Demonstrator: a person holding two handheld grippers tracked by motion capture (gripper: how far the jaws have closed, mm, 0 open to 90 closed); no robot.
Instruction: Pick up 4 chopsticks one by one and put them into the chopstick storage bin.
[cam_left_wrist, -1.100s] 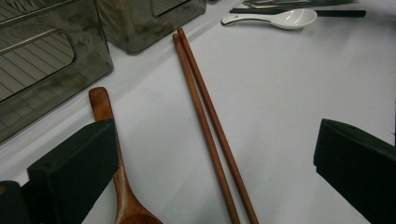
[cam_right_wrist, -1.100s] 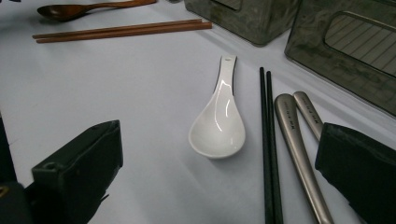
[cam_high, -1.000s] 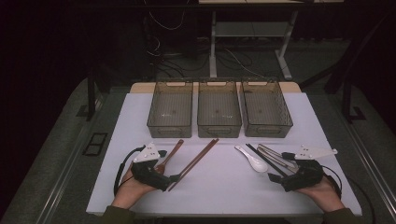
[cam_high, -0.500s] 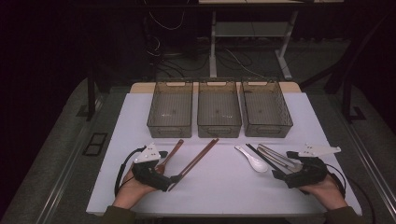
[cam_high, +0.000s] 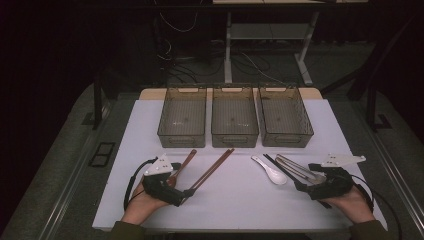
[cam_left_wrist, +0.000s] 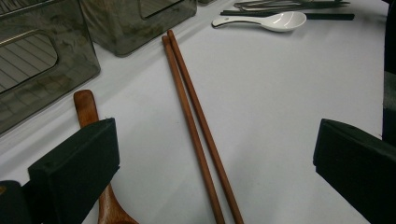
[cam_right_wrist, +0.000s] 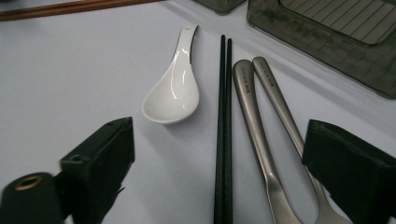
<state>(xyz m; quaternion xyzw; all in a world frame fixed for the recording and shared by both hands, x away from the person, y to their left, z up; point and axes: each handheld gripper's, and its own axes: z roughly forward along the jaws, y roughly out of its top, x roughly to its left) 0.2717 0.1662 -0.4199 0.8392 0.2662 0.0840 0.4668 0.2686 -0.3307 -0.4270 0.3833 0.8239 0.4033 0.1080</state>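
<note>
Overhead, a white bench (cam_high: 150, 125) carries three smoky plastic bins (cam_high: 234, 116) in a row, the landmark for all else. Nearer the person than the bins, the left tongs (cam_high: 188, 192) rest wide open, gripping nothing, over the near ends of the brown chopsticks (cam_left_wrist: 196, 126), which slant toward the middle bin; a wooden spoon (cam_left_wrist: 88, 116) lies just beside them, below the left bin. Below the right bin, the right tongs (cam_right_wrist: 219, 182) stand open, their jaws having just eased slightly inward, with black chopsticks (cam_right_wrist: 224, 130) and two steel handles (cam_right_wrist: 261, 121) lying loose between them. Smallest, a white ceramic spoon (cam_right_wrist: 173, 93) lies just left of those.
</note>
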